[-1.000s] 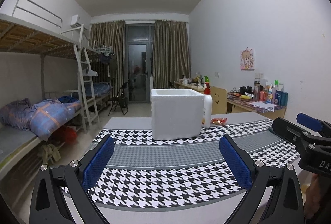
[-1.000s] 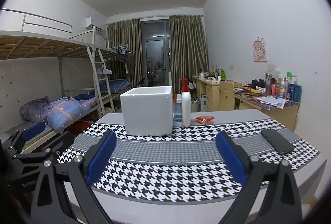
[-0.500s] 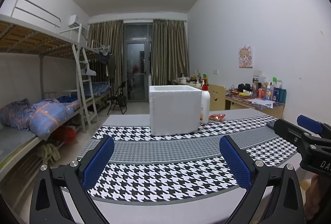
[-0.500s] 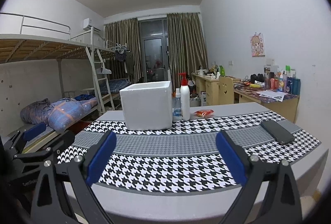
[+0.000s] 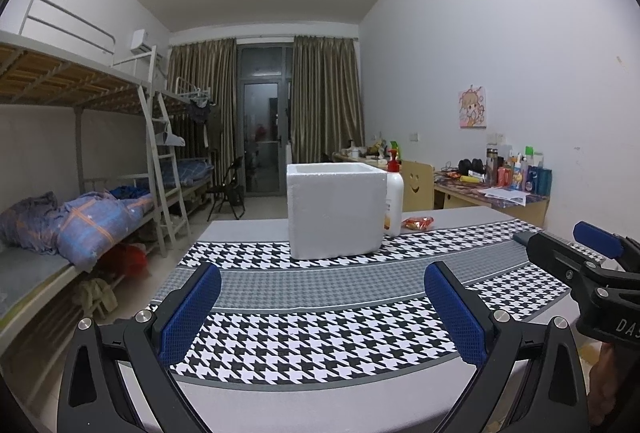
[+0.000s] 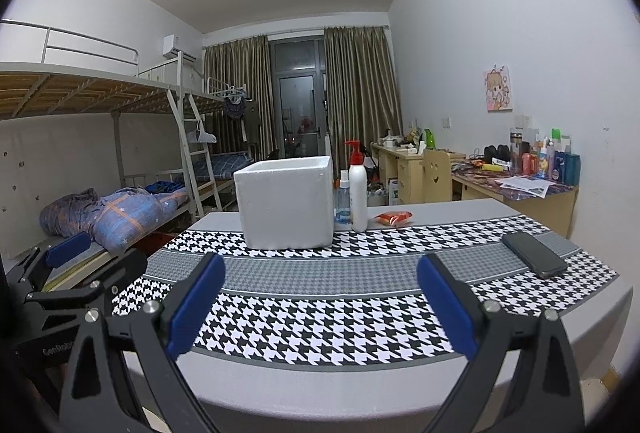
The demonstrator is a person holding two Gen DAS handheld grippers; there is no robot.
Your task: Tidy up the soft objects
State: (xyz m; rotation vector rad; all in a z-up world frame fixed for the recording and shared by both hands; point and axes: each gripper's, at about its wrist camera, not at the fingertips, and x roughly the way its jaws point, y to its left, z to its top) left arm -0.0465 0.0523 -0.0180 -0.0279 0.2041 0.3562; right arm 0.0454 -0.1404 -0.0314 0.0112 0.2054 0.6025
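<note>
A white foam box (image 5: 335, 209) stands open-topped at the far middle of the table, on a houndstooth cloth (image 5: 320, 329); it also shows in the right wrist view (image 6: 286, 203). A small red-orange soft packet (image 5: 417, 222) lies to its right (image 6: 393, 217). My left gripper (image 5: 322, 311) is open and empty, held over the table's near edge. My right gripper (image 6: 320, 303) is open and empty, beside it on the right. Each gripper shows in the other's view.
A white pump bottle (image 6: 357, 189) and a small clear spray bottle (image 6: 342, 205) stand right of the box. A black phone (image 6: 534, 253) lies on the cloth at the right. Bunk beds (image 5: 80, 193) stand left, cluttered desks (image 5: 492, 189) right.
Both grippers have drawn back and dropped a little, so more of the table's near edge shows. Jaws stay open. Nothing on the table has moved.
</note>
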